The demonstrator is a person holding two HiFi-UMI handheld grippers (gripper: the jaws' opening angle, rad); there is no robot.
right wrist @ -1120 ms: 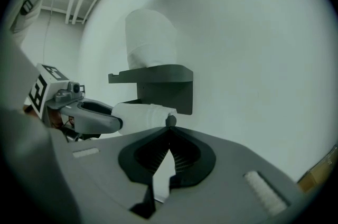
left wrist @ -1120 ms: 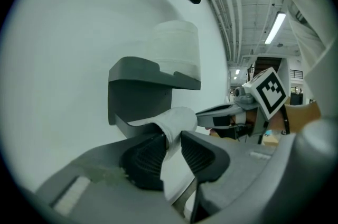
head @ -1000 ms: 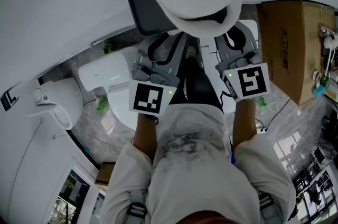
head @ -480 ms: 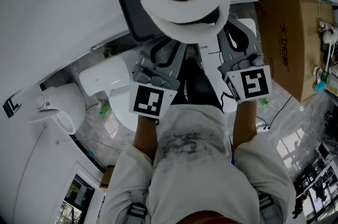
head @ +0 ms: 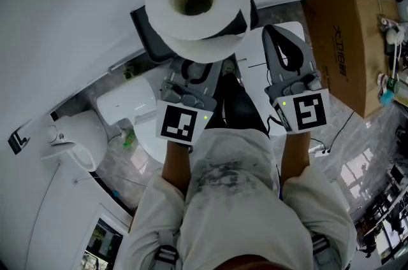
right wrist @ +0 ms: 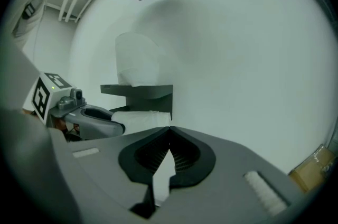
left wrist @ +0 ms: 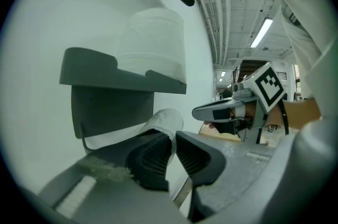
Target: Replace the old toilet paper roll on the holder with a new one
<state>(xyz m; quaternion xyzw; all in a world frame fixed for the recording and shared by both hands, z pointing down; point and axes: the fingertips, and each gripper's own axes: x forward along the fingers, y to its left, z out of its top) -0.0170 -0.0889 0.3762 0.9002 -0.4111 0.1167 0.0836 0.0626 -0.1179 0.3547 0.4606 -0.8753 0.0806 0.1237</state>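
The new roll (head: 191,4) stands on top of the holder (left wrist: 105,70); the old roll (left wrist: 165,121) sits under it at 6 o'clock; the left gripper (left wrist: 173,146) is closing its jaws onto that roll's rim; the right gripper (right wrist: 169,132), at 3 o'clock of the left, is fully closed and empty.

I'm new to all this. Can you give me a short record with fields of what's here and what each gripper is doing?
Holder: dark grey holder on the white wall
On its shelf: full toilet paper roll
Below the shelf: thin old roll
Left gripper: jaws closing at the old roll's end; grip unclear
Right gripper: shut, empty, right of the holder
Nearby: toilet, cardboard box
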